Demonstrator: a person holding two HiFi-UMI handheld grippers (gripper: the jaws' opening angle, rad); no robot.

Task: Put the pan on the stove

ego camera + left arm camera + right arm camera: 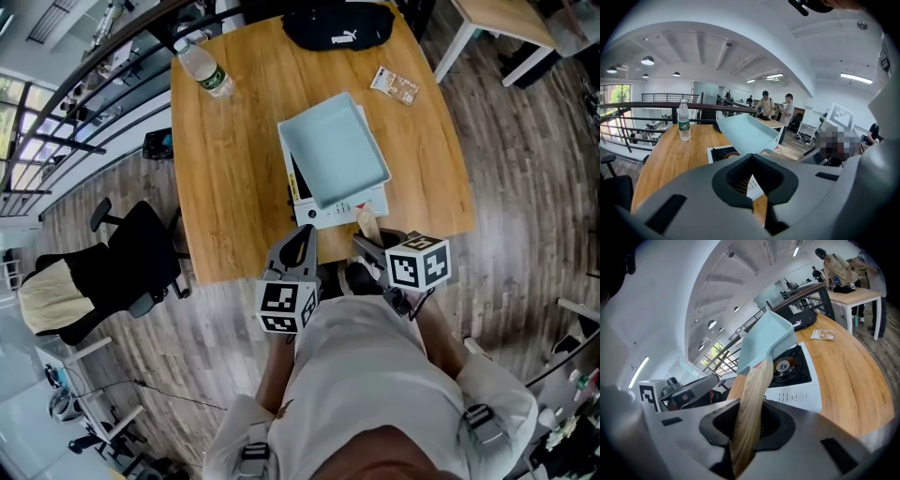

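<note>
Right gripper [750, 425] clamped on wooden handle [753, 394] of light-blue square pan [335, 150], pan tilted above white stove [339, 214], left gripper [758, 201] closed on nothing, water bottle [206, 73], black bag [337, 26] and small packet [395, 85] farther along counter [234, 169]

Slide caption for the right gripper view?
Right gripper clamped on the light wooden handle of a pale blue square pan, held above a white stove on the wooden table.
</note>
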